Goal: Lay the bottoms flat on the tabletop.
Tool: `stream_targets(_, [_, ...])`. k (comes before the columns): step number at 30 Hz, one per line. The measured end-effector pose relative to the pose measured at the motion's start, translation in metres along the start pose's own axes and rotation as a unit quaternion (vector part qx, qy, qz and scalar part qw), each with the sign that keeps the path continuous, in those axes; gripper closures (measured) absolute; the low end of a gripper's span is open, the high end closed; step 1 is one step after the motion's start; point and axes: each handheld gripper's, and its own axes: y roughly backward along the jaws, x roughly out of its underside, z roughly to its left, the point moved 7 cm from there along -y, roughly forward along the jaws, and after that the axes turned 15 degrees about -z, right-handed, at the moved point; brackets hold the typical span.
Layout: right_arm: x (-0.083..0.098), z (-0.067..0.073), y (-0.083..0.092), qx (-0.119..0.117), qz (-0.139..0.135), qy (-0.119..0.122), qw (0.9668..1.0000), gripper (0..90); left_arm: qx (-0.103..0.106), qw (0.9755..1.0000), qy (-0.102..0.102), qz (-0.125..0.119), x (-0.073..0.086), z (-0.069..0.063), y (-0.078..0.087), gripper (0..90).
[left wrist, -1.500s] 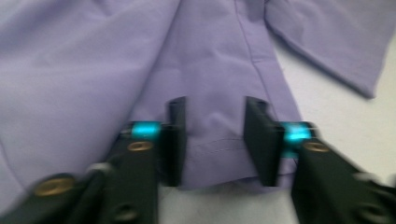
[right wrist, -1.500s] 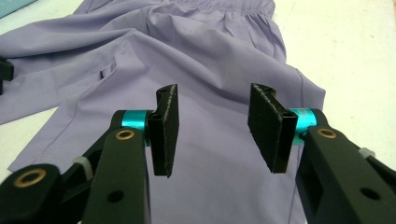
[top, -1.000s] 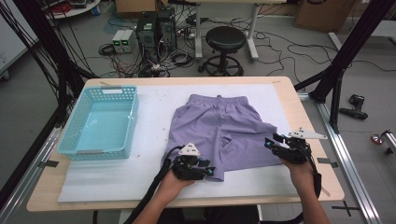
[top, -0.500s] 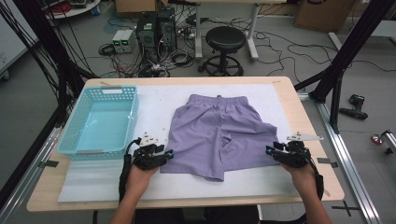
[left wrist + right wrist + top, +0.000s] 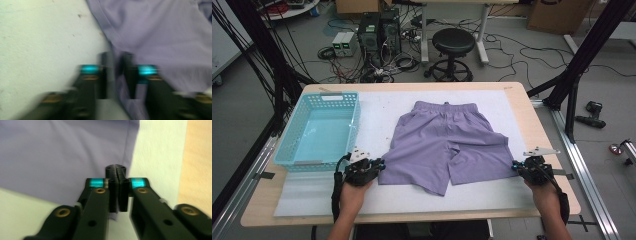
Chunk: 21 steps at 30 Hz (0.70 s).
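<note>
The purple shorts [image 5: 447,140] lie flat on the white mat [image 5: 377,115], waistband toward the far edge and both legs toward the person; the turquoise basket [image 5: 319,130] stands on the mat to the left of the shorts, apart from them, and the wooden table [image 5: 524,115] shows as a bare strip to the right of the shorts.

From the high view the left gripper [image 5: 379,166] sits at the near left leg hem of the shorts and the right gripper [image 5: 515,167] at the outer corner of the right leg; from there the jaws are too small to read.

The right gripper view gives what the high view lacks; the right gripper [image 5: 119,173] has its black jaws pressed together, just having been closing, with a sliver of the shorts' [image 5: 57,152] hem pinched between them, so it is clenched on the fabric; beside the shorts lie the mat [image 5: 155,157] and then the table [image 5: 197,162].

The left gripper view is blurred; the left gripper [image 5: 116,60] has its jaws straddling the edge of the shorts [image 5: 162,32], with a fold of cloth in the gap; the jaws have just been closing, but a gap remains and I cannot tell whether the pads press the cloth; the mat [image 5: 42,37] lies on the other side of that edge.
</note>
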Motion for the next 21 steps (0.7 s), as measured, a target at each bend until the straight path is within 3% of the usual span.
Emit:
stream_targets(1, [-0.004,0.002,0.001,-0.008,-0.02,-0.009,0.9997,77.0,0.004,0.9999,0.009,-0.012,-0.003,0.0,0.0,61.0])
stream_targets(2, [-0.009,0.005,0.002,-0.019,-0.042,-0.022,0.9987,71.7,0.01,0.9997,0.007,-0.021,-0.006,-0.002,-0.001,61.0])
stream_targets(4, [-0.02,0.011,0.002,-0.028,-0.081,-0.027,0.996,61.1,0.015,0.9998,0.004,-0.009,-0.006,-0.003,-0.003,55.3])
stream_targets(5, [-0.022,0.013,0.0,-0.029,-0.086,-0.028,0.9955,57.7,0.016,0.9999,0.004,-0.002,-0.005,-0.003,-0.003,54.6])
stream_targets(10, [-0.009,0.021,-0.013,-0.046,-0.045,-0.015,0.9978,52.8,0.015,0.9989,-0.008,0.043,0.007,-0.005,-0.002,54.1])
stream_targets(12, [-0.003,0.019,-0.018,-0.048,-0.03,-0.016,0.9983,52.7,0.006,0.9991,-0.011,0.042,0.008,-0.004,-0.002,61.0])
stream_targets(14, [-0.001,0.015,-0.02,-0.042,-0.035,-0.015,0.9984,63.0,0.013,0.9986,-0.015,0.049,0.009,-0.005,-0.002,87.9])
stream_targets(16, [0.0,0.01,-0.019,-0.031,-0.038,-0.005,0.9988,83.7,0.006,0.9984,-0.029,0.048,0.008,-0.003,-0.005,88.9])
stream_targets(17, [0.0,0.006,-0.019,-0.029,-0.036,-0.008,0.9989,90.0,-0.005,0.9984,-0.034,0.045,0.006,0.0,-0.006,89.0])
stream_targets(18, [0.0,0.005,-0.02,-0.032,-0.033,-0.015,0.9988,90.0,-0.021,0.9984,-0.034,0.039,0.004,0.004,-0.008,89.0])
stream_targets(20, [-0.002,-0.003,-0.022,0.005,-0.037,-0.019,0.9991,90.0,-0.038,0.999,-0.016,0.018,-0.001,0.011,-0.009,88.4])
stream_targets(21, [-0.003,-0.006,-0.022,0.017,-0.04,-0.028,0.9987,90.0,-0.035,0.9993,-0.007,0.007,-0.003,0.011,-0.009,83.5])
